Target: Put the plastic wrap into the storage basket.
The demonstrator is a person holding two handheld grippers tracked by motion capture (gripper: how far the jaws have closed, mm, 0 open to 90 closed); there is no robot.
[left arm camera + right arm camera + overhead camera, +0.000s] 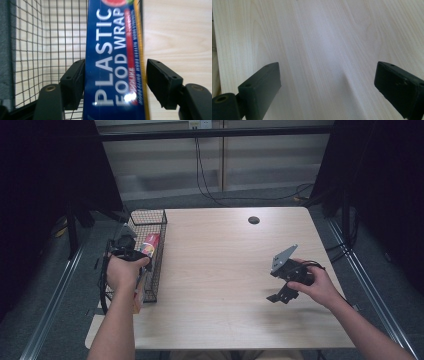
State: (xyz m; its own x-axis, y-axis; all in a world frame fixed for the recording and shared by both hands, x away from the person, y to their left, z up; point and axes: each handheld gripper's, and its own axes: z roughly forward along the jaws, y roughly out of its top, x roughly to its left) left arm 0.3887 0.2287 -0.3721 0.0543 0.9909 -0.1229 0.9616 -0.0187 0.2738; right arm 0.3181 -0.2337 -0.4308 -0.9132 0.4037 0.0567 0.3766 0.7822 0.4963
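Plastic wrap box [113,62]: we see this long blue carton standing between the jaws of the left tool [115,82], at the right-hand edge of the wire basket [150,222] that sits on the left side of the surface [225,270]. In the left gripper view, one jaw lies against the box's side; the other stands just beside it with a thin gap showing. We therefore treat the left tool as narrowed around the box but not yet clamped on it. In the high view, the left hand [122,270] holds that tool over the near part of the basket.

The right tool [327,85] is spread wide and holds nothing; it hovers over bare wood on the near right of the surface, well apart from the basket.

Hazards, as we judge them:
- With a gap at one jaw, lifting now could let the box slip or tilt.
- The glossy carton may slide in the grip unless the jaws close fully.
- The box's far end may catch the wire mesh and drag the basket.
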